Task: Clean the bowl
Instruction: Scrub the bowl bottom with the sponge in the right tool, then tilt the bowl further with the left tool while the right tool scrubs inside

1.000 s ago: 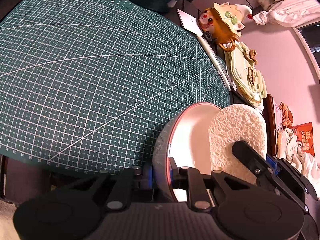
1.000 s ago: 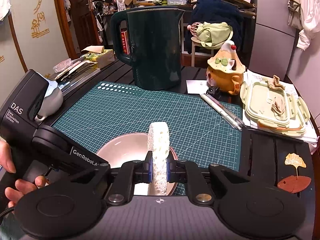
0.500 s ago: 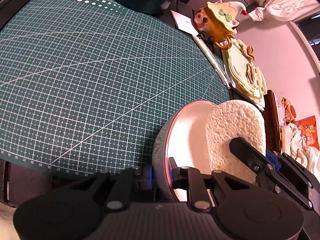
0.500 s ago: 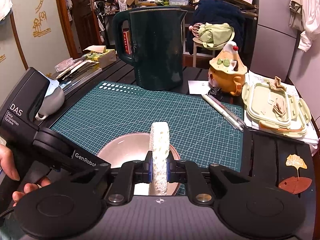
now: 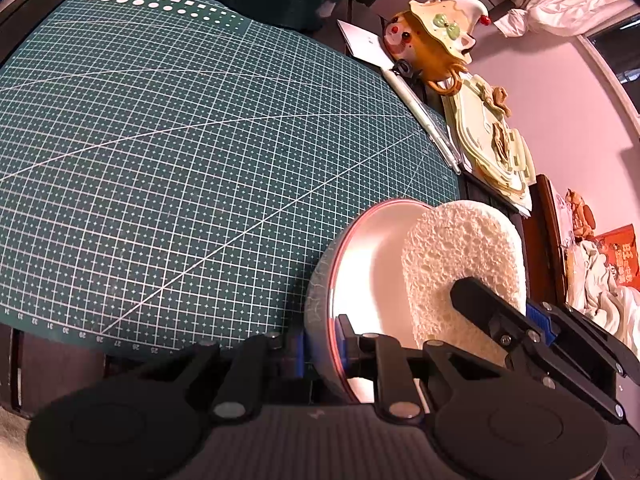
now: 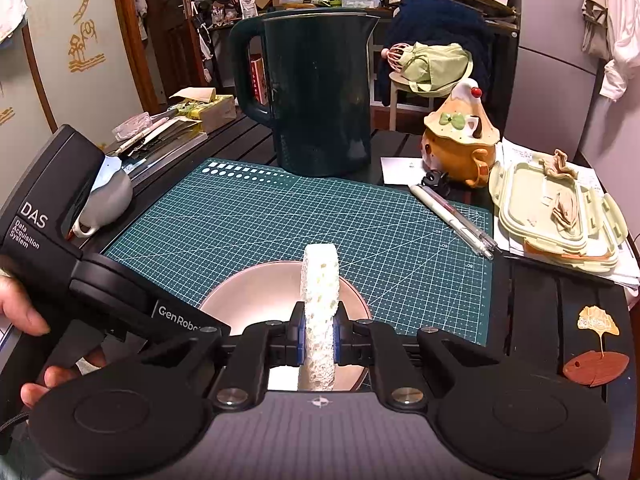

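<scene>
A pale bowl (image 5: 360, 276) with a pink inside and grey outside sits at the near edge of the green cutting mat (image 5: 180, 140). My left gripper (image 5: 322, 346) is shut on the bowl's near rim, one finger outside the wall and one inside. A white porous sponge (image 6: 319, 300) stands on edge inside the bowl (image 6: 256, 300), and my right gripper (image 6: 319, 344) is shut on it. In the left wrist view the sponge (image 5: 460, 264) shows its broad face, with the right gripper (image 5: 492, 316) pinching its lower part.
A tall dark green kettle (image 6: 316, 96) stands at the mat's far edge. An orange lidded pot (image 6: 460, 140), two pens (image 6: 456, 216) and stacked pale green lids (image 6: 556, 216) lie to the right. A grey cup (image 6: 108, 204) sits left, behind the left gripper's body, held by a hand (image 6: 24, 320).
The bowl and sponge keep their place. The left wrist view has shifted slightly, showing more of the mat's far edge.
</scene>
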